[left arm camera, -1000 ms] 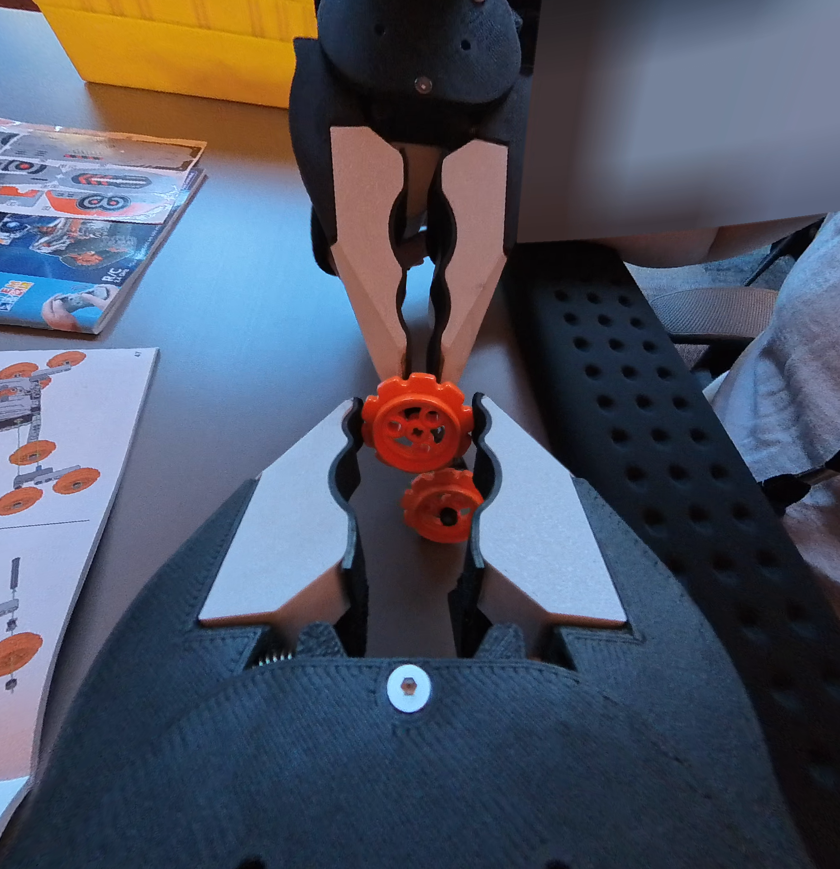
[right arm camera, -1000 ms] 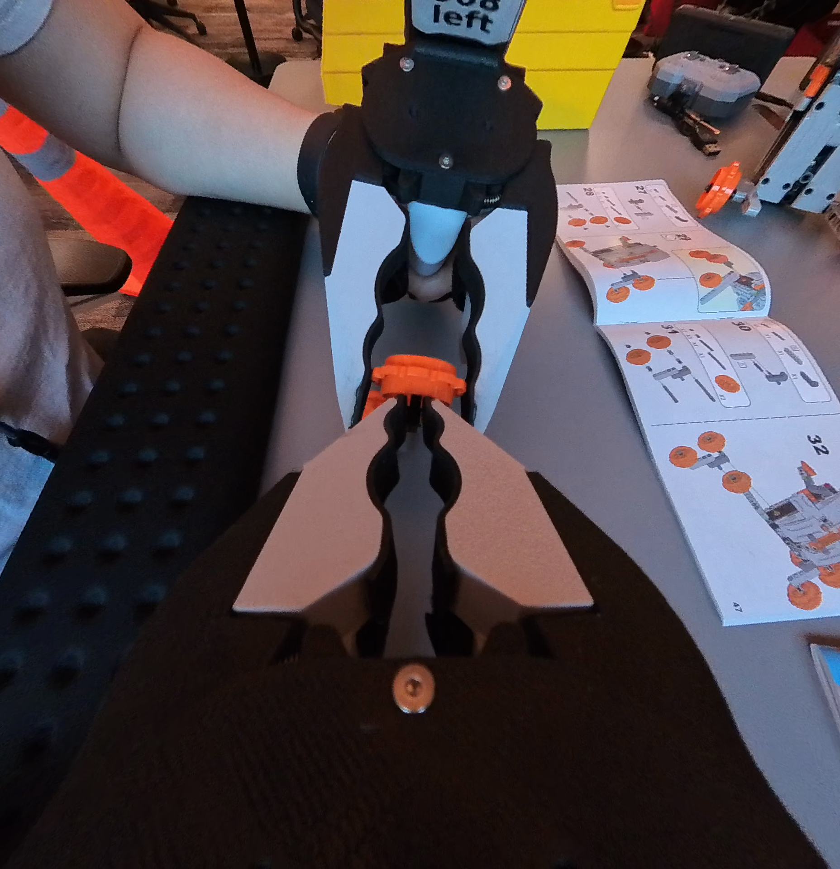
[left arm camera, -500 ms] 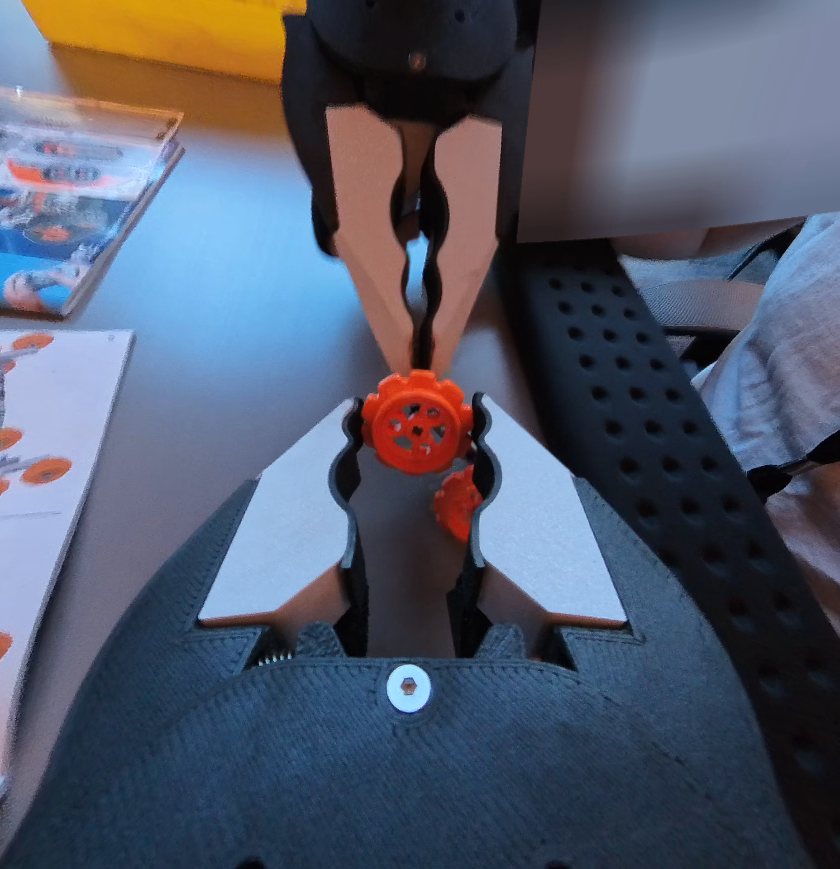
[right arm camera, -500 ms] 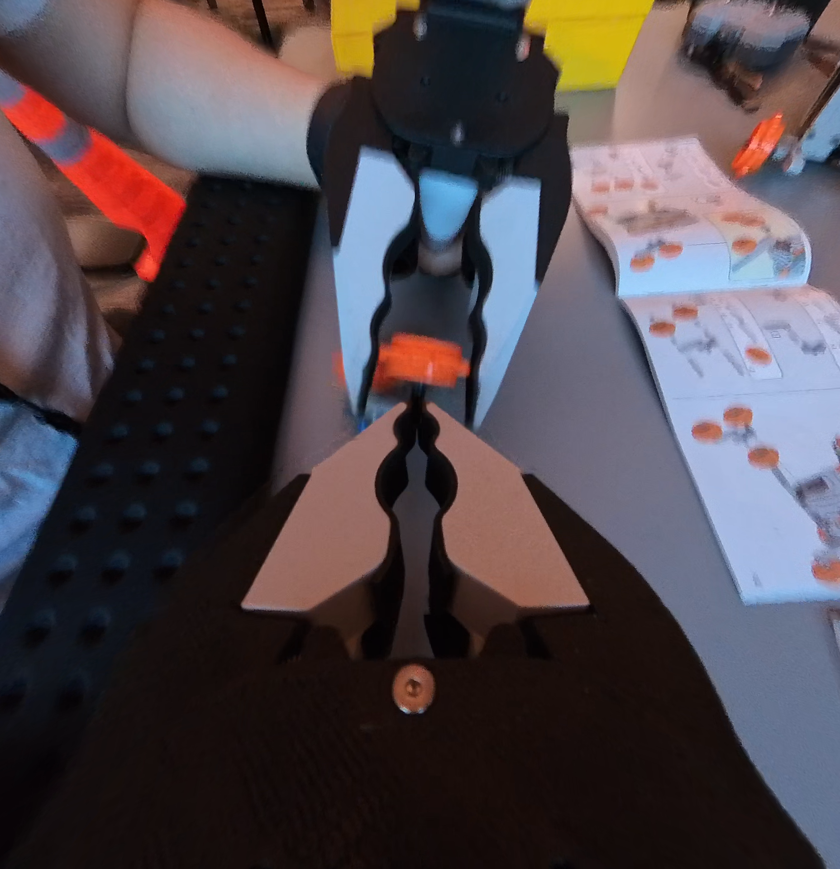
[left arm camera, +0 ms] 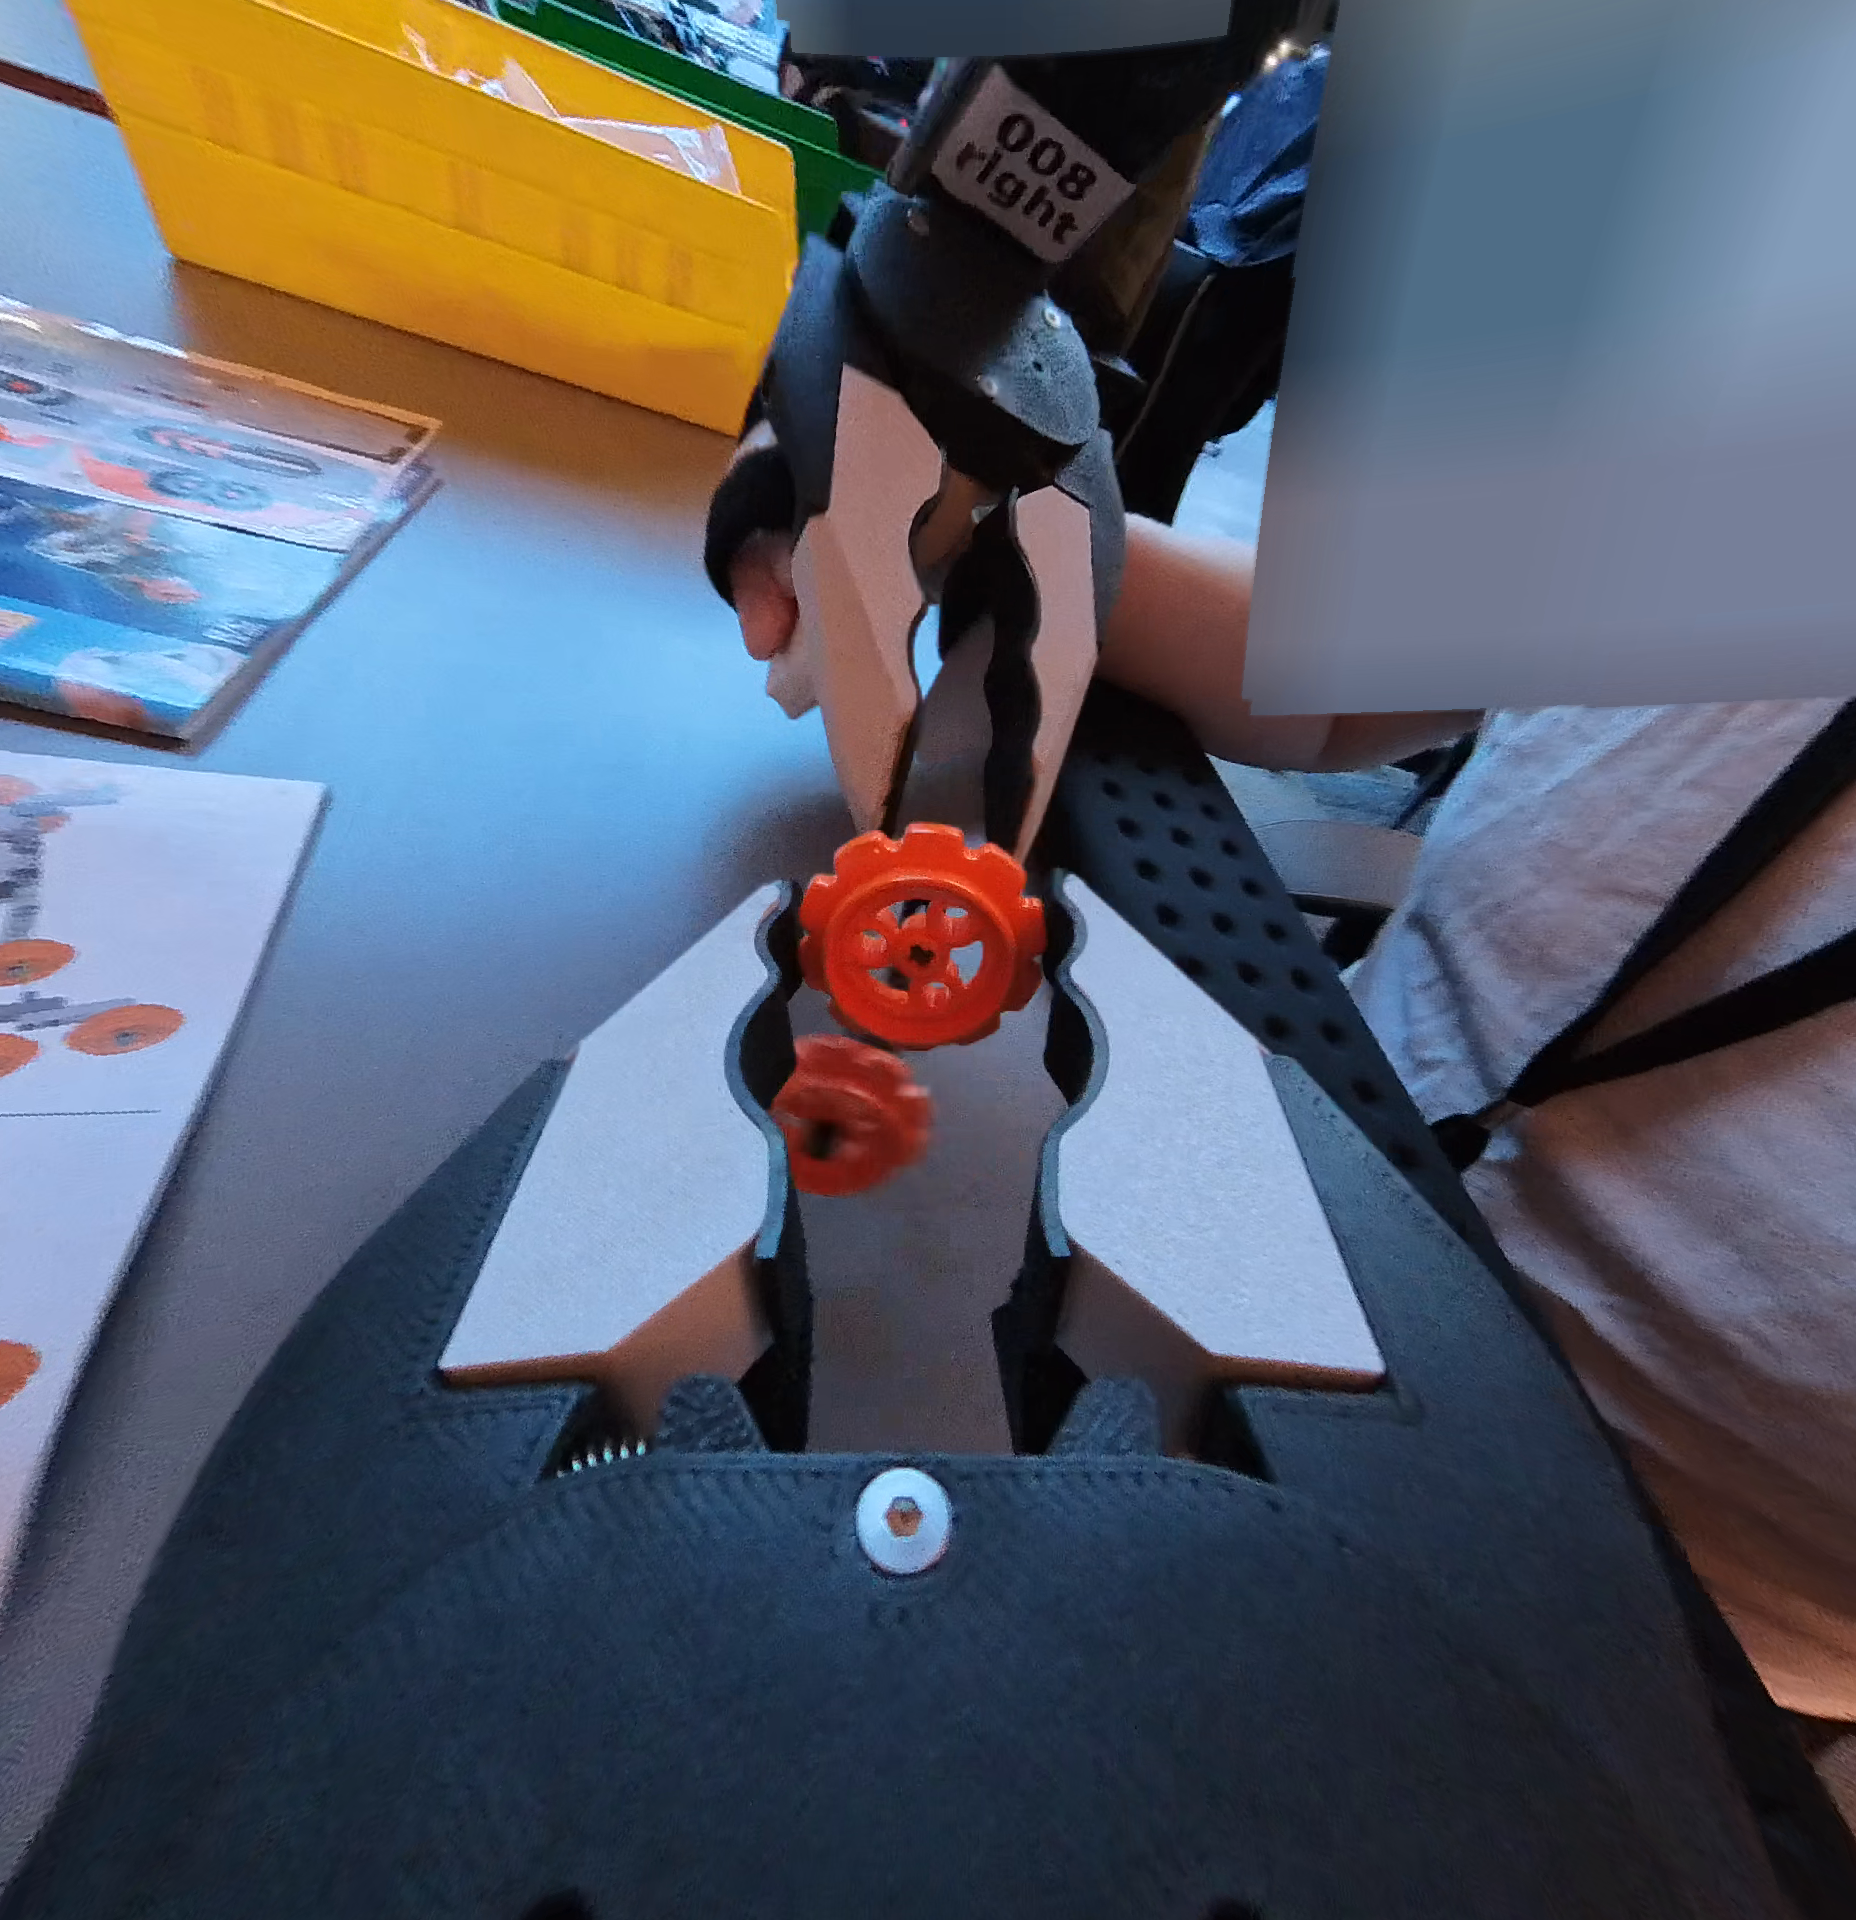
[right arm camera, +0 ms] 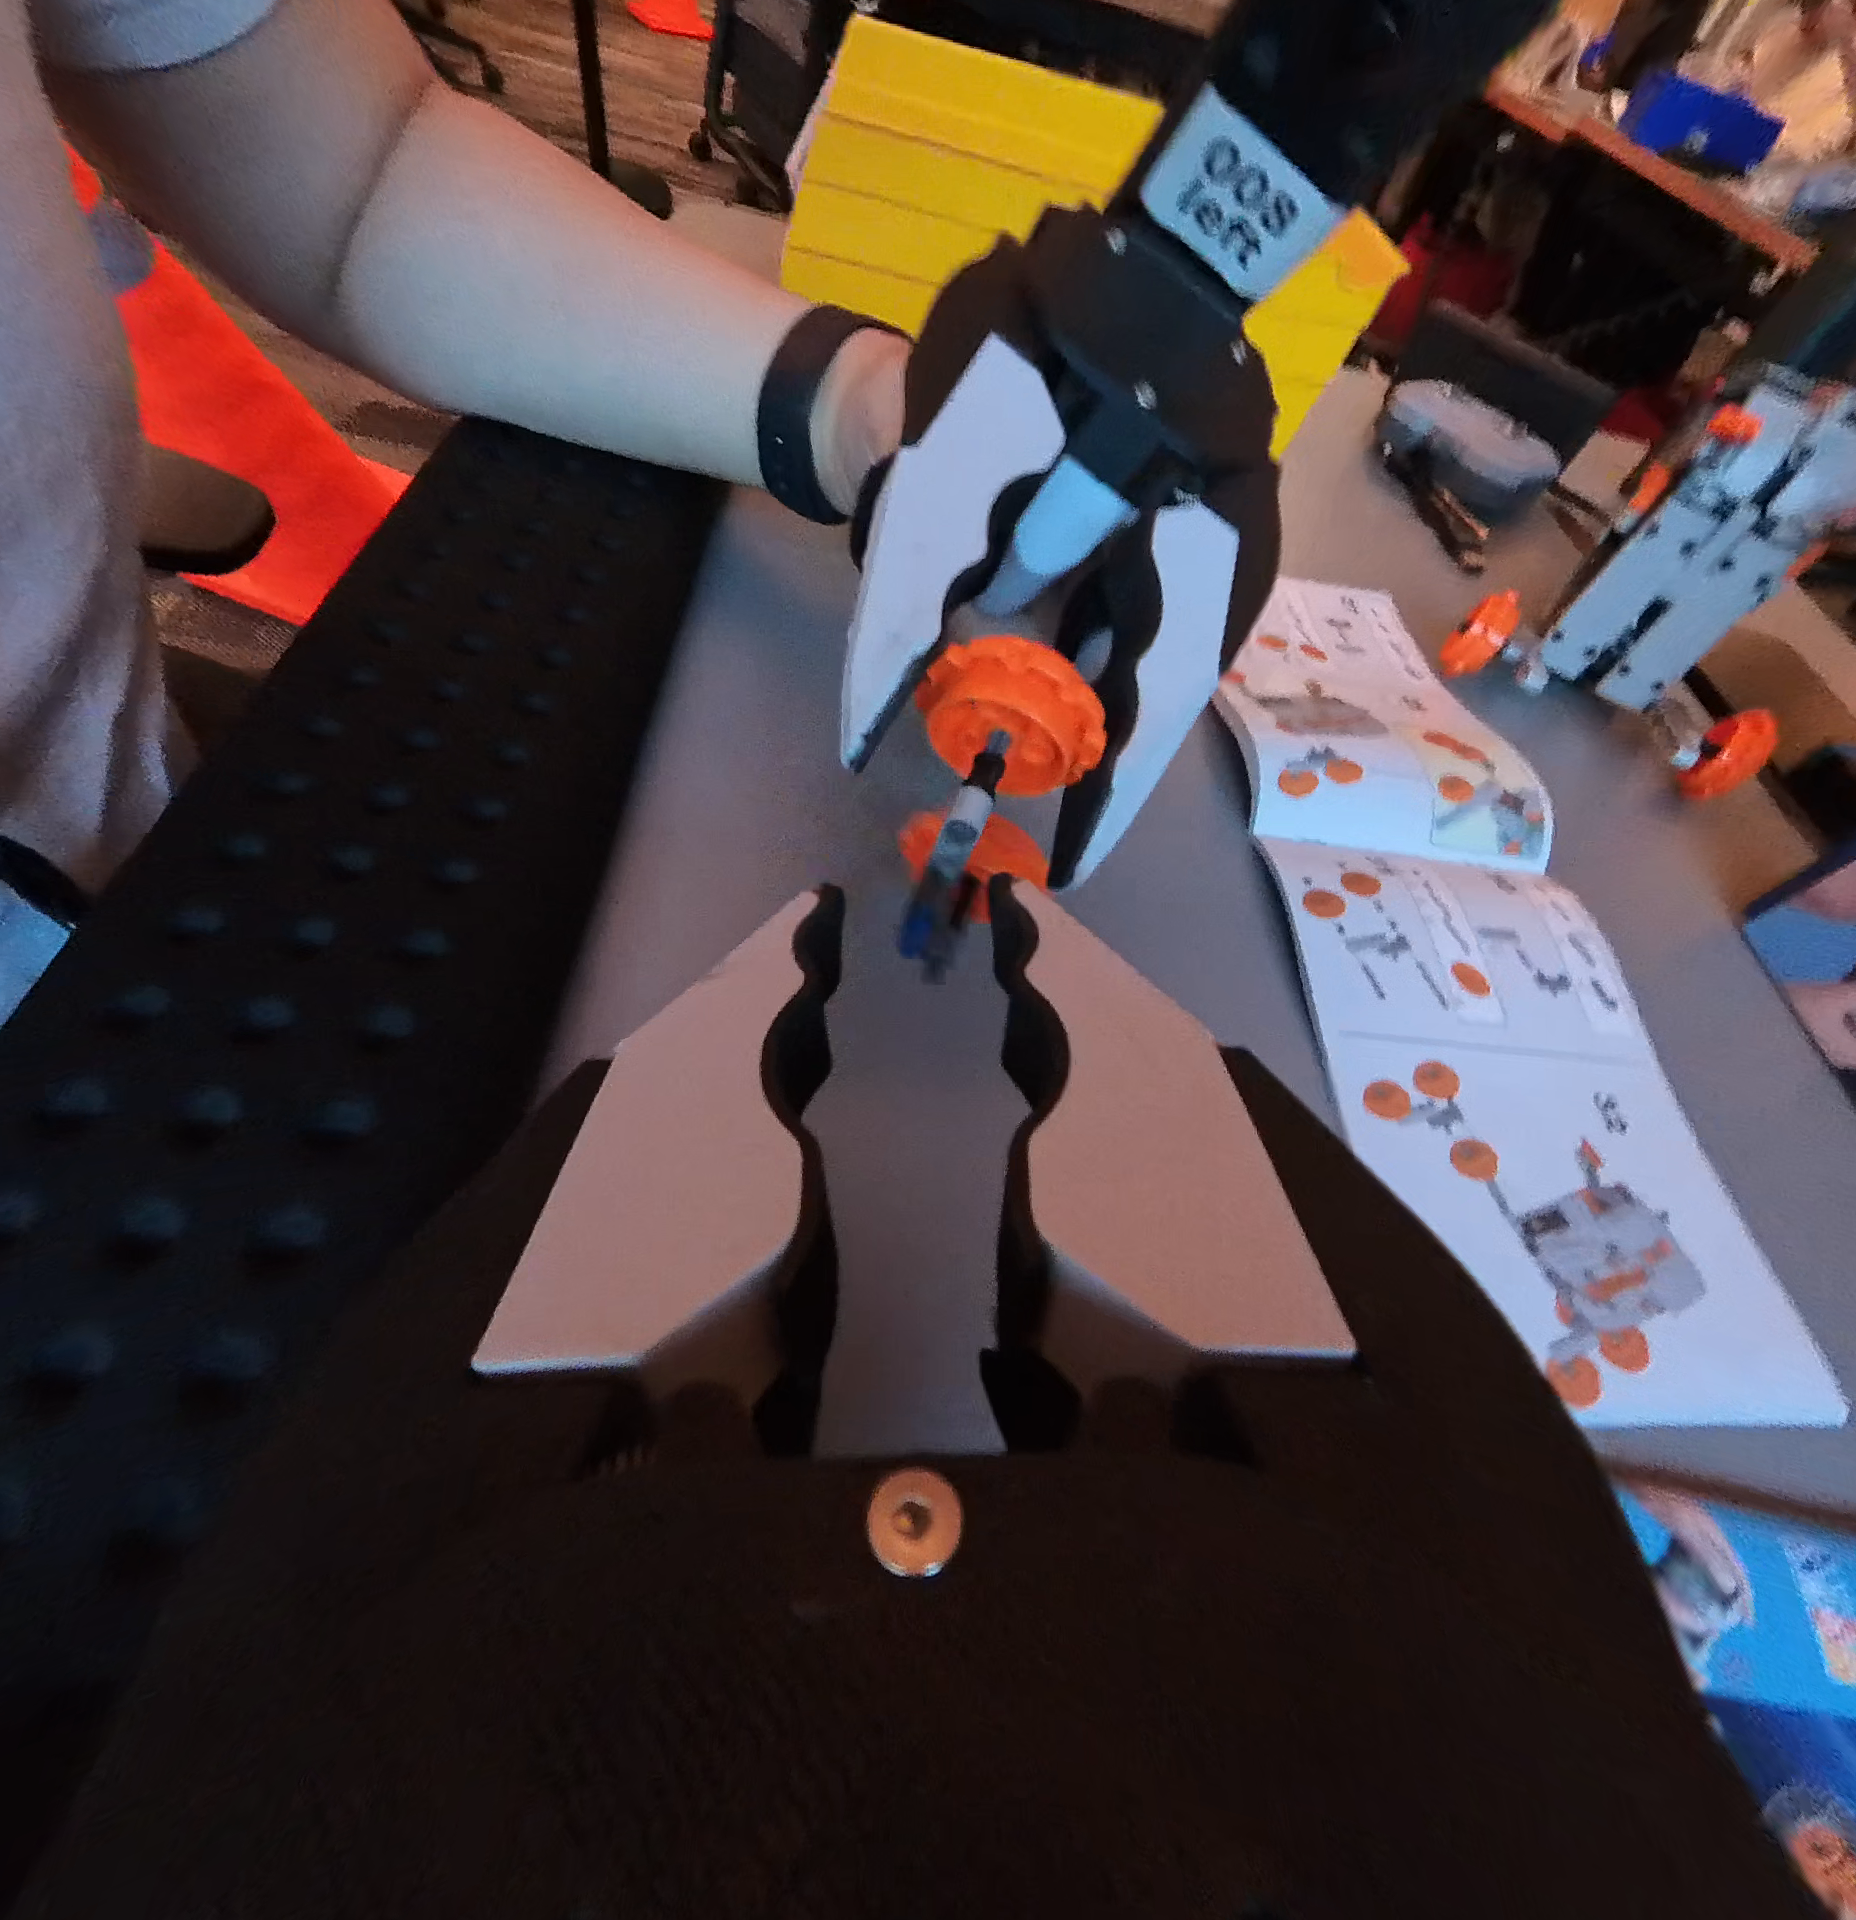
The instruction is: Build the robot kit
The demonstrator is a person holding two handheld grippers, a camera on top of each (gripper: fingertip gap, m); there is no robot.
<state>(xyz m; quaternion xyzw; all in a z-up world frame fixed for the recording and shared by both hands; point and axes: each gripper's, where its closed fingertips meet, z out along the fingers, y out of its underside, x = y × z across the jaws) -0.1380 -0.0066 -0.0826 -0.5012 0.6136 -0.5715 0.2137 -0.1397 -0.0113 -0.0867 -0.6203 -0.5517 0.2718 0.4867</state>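
Note:
My left gripper [left arm camera: 919, 894] is shut on an orange toothed wheel [left arm camera: 922, 935], held by its rim above the dark table. A short axle [right arm camera: 974, 805] sticks out of that wheel [right arm camera: 1012, 717] toward my right gripper, with a second, smaller-looking orange wheel [right arm camera: 971, 850] and a dark blue end piece on it. The second wheel also shows lower in the left wrist view [left arm camera: 851, 1117]. My right gripper [right arm camera: 911, 902] is open, its tips on either side of the axle's end without touching it. It faces the left gripper [right arm camera: 960, 821] and appears in the left wrist view [left arm camera: 945, 831].
A black perforated strip [right arm camera: 280, 935] runs along the table edge by the person's forearm [right arm camera: 539, 301]. An open instruction booklet [right arm camera: 1475, 1039] lies to the right, a blue booklet [left arm camera: 155, 540] and yellow bin [left arm camera: 436, 208] behind. A grey-white model [right arm camera: 1713, 540] with loose orange wheels [right arm camera: 1724, 753] stands far right.
My right gripper has opened and let go of the axle it was pinching. Both grippers have risen and tilted. The left gripper keeps its hold on the wheel.

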